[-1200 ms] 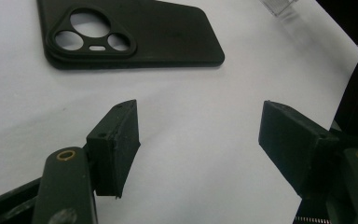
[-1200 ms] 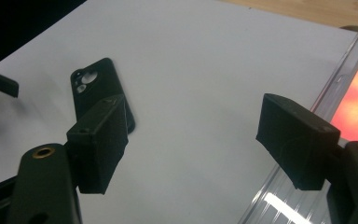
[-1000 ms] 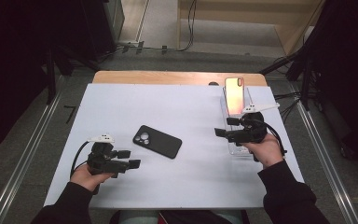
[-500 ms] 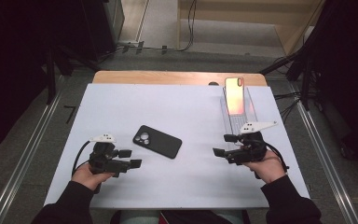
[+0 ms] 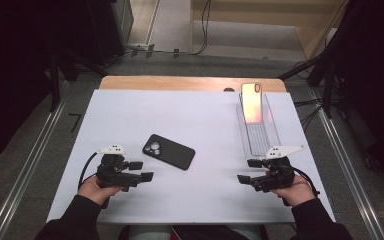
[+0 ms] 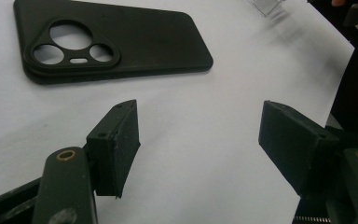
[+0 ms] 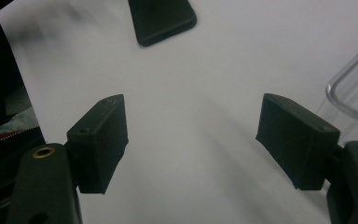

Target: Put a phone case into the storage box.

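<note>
The white table (image 5: pixel 205 120) carries a clear tray (image 5: pixel 260 135) with a phone (image 5: pixel 252 102) leaning at its far end, well right of the black case (image 5: pixel 169 151). That case lies flat, camera cutout up. Just left of the case, the left gripper (image 5: pixel 141 170) has its 2 jaws apart and empty; well right of it, the right gripper (image 5: pixel 247 171) likewise.

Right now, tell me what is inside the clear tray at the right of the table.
A phone with a glossy orange-pink back lies in the far end of the clear tray; the near end holds nothing. Whatever lies under the phone is hidden.
</note>
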Tool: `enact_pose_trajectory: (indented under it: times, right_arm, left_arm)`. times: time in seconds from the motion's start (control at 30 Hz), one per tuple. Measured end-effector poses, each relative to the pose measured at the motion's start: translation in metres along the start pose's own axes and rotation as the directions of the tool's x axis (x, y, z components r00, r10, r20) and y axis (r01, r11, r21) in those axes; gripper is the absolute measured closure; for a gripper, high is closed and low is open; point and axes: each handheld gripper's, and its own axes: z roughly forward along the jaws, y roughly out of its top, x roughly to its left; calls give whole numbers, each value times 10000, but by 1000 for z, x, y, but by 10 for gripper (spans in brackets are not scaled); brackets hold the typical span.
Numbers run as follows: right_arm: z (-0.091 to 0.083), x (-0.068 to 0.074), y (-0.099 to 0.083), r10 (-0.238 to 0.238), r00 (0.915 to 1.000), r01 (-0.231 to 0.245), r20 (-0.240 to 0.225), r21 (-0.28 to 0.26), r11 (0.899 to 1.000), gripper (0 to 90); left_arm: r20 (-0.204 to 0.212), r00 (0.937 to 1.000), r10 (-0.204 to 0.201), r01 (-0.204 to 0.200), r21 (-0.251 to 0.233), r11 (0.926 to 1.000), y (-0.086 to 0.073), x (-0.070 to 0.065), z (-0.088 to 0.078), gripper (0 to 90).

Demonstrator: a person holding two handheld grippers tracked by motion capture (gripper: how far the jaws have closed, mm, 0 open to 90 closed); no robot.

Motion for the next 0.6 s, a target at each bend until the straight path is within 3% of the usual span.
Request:
enact_pose_trajectory:
  times: [0.1, 0.23, 0.37, 0.6]
  right_arm:
    - [0, 0, -6, 131, 9999, -131, -50, 60, 9999, 227]
    - [4, 2, -9, -107, 9999, 106, 29, 264, 9996, 226]
    - [6, 1, -9, 75, 10000, -73, -59, 451, 9990, 227]
    - [4, 0, -6, 163, 9998, -160, -103, 302, 9994, 225]
  left_arm:
    - [63, 9999, 108, -109, 91, 9999, -2, -3, 0, 291]
    - [106, 9999, 73, -74, 33, 10000, -3, -4, -2, 291]
    - [109, 9999, 67, -67, -22, 10000, -3, -3, -3, 291]
    - [90, 10000, 34, -34, -8, 10000, -3, -3, -2, 291]
